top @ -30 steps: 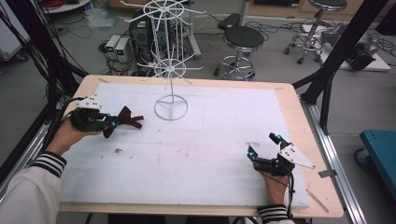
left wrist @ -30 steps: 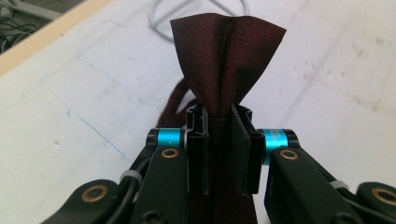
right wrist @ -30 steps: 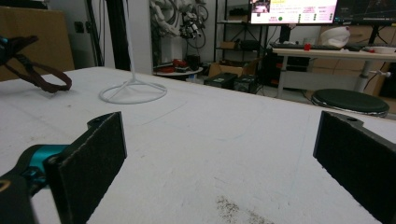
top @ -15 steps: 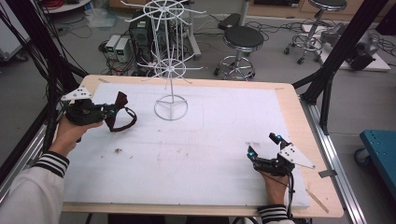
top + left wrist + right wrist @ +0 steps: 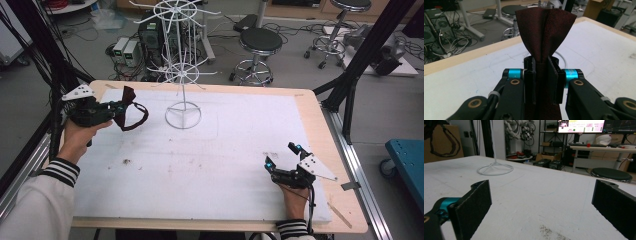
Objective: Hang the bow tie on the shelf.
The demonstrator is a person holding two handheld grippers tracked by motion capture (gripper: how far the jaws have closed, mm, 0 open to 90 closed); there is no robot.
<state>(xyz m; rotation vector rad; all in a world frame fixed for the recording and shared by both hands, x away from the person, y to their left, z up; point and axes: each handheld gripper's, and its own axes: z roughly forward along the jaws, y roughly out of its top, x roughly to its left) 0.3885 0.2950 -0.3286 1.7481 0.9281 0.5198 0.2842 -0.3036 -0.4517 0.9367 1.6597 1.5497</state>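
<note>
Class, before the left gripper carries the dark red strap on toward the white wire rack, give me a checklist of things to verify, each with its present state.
1. Left gripper shut firmly on dark red strap: ok.
2. Strap's loop hanging free of the table: ok.
3. White wire rack upright on its ring base: ok.
4. Right gripper open and well away from the rack: ok.
5. Which rack arm is nearest the strap: cannot tell.
</note>
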